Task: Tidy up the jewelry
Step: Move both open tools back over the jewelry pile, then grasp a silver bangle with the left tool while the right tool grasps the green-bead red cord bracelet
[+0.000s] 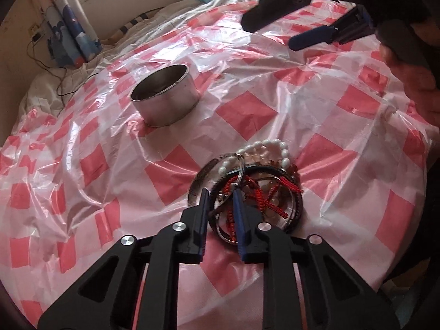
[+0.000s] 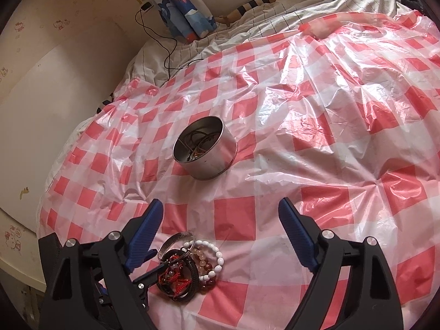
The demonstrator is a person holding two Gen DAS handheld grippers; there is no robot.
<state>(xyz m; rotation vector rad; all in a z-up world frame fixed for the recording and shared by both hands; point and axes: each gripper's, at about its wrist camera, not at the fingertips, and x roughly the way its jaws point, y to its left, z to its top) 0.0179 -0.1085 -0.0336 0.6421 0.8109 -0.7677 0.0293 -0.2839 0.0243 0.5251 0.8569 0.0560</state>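
A pile of jewelry (image 1: pixel 255 189) lies on the red-and-white checked plastic sheet (image 1: pixel 247 88): a white bead bracelet (image 1: pixel 271 148), a silver bangle (image 1: pixel 203 176), dark bangles and red beaded strands. My left gripper (image 1: pixel 220 196) reaches into the pile's near left side, its fingers narrowly apart around a dark bangle and red strands; whether it grips them I cannot tell. A round metal tin (image 1: pixel 165 96) stands further back; in the right wrist view the tin (image 2: pixel 205 148) holds dark cords. My right gripper (image 2: pixel 220 211) is open and empty above the pile (image 2: pixel 187 269).
The sheet covers a bed with rumpled white bedding (image 2: pixel 247 35) behind it. A blue patterned curtain (image 2: pixel 181 8) and a cable (image 2: pixel 165 44) hang at the far wall. A dark object (image 1: pixel 269 8) lies at the sheet's far edge.
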